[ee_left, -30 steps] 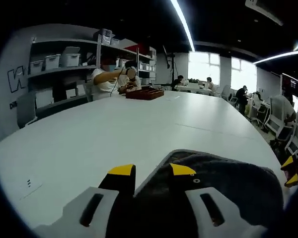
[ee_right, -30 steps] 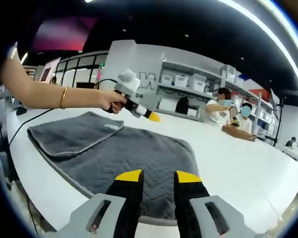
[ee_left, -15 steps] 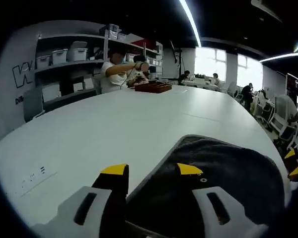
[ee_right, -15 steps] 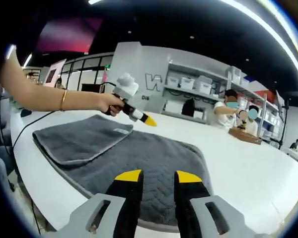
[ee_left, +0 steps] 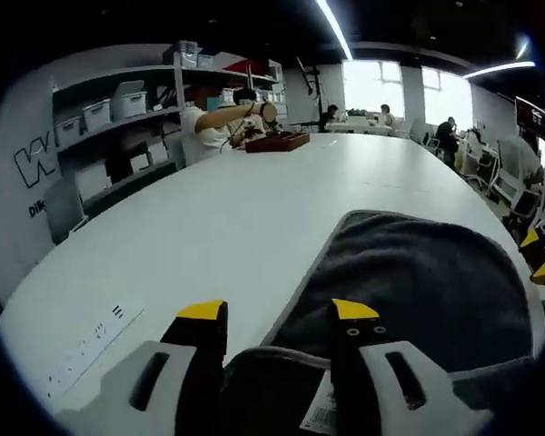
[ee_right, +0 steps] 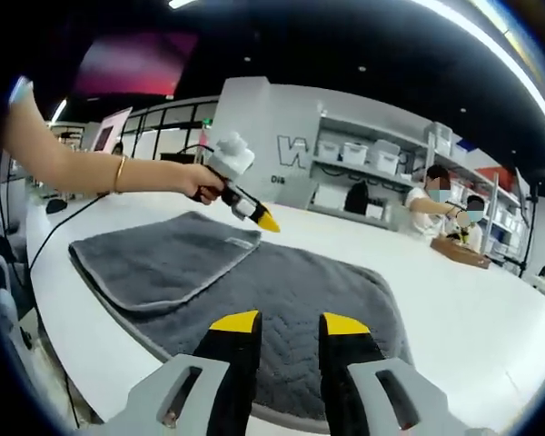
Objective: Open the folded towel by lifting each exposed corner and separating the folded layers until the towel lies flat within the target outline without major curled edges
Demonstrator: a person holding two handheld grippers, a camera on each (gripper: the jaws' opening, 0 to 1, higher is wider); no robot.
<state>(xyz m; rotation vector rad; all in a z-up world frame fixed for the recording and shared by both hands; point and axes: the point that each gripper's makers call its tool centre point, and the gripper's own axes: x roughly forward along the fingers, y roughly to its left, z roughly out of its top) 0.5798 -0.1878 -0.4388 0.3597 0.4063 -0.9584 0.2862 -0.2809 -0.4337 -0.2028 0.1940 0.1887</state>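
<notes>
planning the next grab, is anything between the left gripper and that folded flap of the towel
Nothing visible stands in the way. The left gripper hangs just above the folded flap of the grey towel, with open air between them and bare white table beyond.

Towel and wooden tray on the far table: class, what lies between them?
Bare white table between the towel and the tray, in the left gripper view.
</notes>
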